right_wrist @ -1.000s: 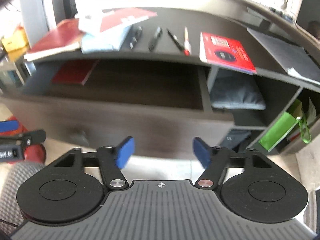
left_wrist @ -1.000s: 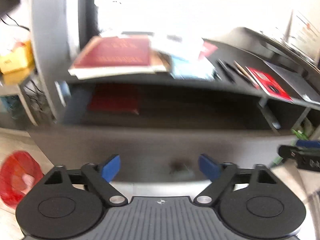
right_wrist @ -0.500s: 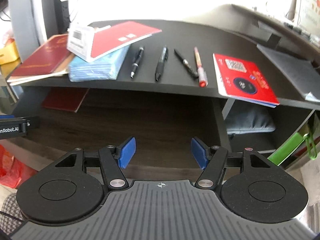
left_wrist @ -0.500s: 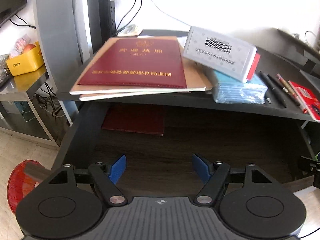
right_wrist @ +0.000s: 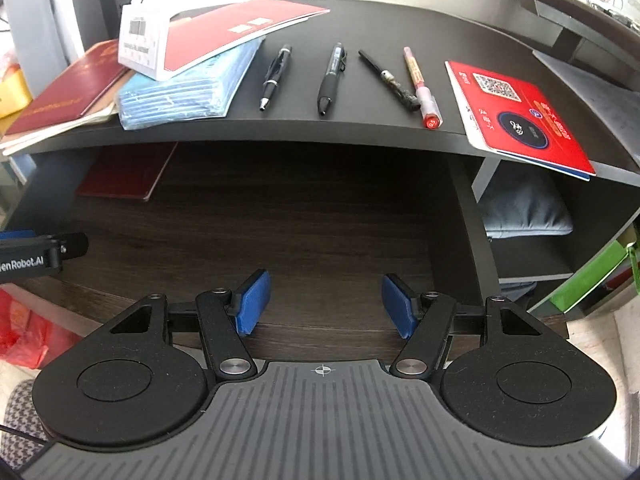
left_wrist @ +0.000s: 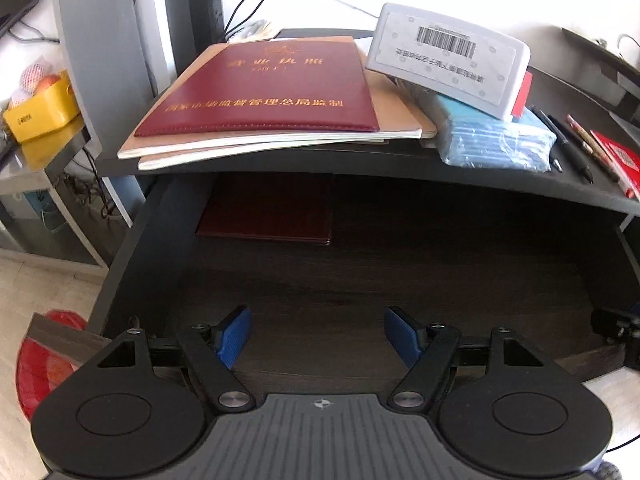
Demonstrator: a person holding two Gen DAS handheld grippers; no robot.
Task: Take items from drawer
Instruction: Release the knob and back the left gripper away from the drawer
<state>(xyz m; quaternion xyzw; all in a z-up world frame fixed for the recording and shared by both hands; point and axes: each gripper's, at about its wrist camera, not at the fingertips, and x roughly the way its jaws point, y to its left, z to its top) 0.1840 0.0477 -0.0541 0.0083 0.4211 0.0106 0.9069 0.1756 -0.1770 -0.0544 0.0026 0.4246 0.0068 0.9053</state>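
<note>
I have both tongs, left tongs [left_wrist: 318,330] and right tongs [right_wrist: 326,306], wide open and empty over the dark wooden drawer [left_wrist: 400,280]; the thin maroon booklet [left_wrist: 266,218] lies at its back-left corner, so I'd slide low under the desk [left_wrist: 360,160] edge

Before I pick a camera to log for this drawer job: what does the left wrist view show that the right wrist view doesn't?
Only the left wrist view shows the yellow box on the side shelf. Only the right wrist view shows the grey pouch in the cubby, the green bag and all of the red card. Both share the open drawer with the dark red booklet at its back left, the desktop books and pens, and open jaws.
</note>
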